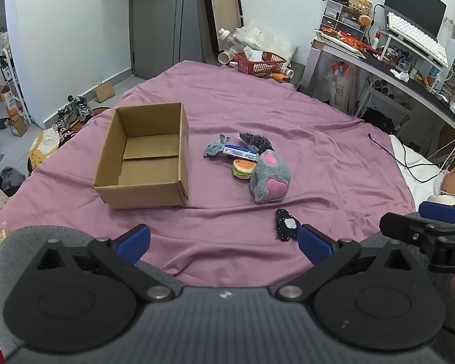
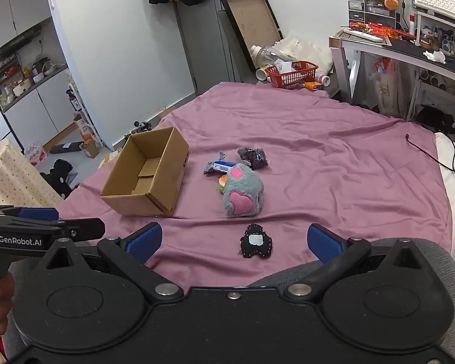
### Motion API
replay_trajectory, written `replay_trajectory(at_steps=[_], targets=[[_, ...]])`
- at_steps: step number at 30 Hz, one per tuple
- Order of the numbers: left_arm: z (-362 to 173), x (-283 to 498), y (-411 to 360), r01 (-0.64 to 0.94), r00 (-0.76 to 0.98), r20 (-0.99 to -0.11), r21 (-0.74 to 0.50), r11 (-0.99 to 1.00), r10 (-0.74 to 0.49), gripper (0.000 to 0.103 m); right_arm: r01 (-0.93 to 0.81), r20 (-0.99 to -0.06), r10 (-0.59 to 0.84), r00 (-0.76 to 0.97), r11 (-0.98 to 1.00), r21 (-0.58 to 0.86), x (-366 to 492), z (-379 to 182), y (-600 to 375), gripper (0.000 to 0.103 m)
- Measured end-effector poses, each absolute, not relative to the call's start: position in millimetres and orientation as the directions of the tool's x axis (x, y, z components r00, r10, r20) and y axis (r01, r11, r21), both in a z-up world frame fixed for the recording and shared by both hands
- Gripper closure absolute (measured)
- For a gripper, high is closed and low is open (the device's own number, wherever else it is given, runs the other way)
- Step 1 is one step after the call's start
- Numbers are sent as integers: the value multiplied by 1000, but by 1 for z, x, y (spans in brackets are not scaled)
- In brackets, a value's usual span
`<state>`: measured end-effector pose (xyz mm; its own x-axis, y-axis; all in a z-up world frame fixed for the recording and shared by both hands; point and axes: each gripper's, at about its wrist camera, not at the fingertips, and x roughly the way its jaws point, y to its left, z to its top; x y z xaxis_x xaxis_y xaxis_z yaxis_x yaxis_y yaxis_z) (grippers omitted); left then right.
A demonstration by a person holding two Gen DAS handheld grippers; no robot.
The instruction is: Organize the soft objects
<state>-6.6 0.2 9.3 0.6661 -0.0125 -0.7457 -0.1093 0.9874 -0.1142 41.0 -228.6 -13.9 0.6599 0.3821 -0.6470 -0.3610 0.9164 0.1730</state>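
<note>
An open, empty cardboard box [image 1: 145, 157] [image 2: 148, 176] sits on the purple sheet [image 1: 318, 139]. To its right lie a grey plush paw with pink pads [image 1: 270, 176] [image 2: 242, 194], a burger toy [image 1: 242, 168], a small grey plush [image 1: 216, 148], a blue-white packet [image 1: 239, 151] and a black fuzzy item [image 1: 254, 141] [image 2: 253, 157]. A small black plush with a white patch [image 1: 286, 224] [image 2: 255, 241] lies nearest. My left gripper [image 1: 223, 242] is open and empty, above the sheet's near edge. My right gripper [image 2: 233, 239] is open and empty, just short of the black plush.
A red basket [image 1: 261, 62] and bottles sit past the bed's far edge. A cluttered desk [image 1: 409, 69] runs along the right. A black cable [image 1: 409, 157] lies at the right. Shoes and boxes are on the floor at the left.
</note>
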Motion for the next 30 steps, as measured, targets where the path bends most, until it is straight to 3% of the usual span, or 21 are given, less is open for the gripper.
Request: replay_trajectory(at_steps=[30], targets=[[25, -13, -13, -98, 683, -730, -93, 991, -1, 0, -362, -615, 401, 679, 911, 195, 35, -6, -240, 0]])
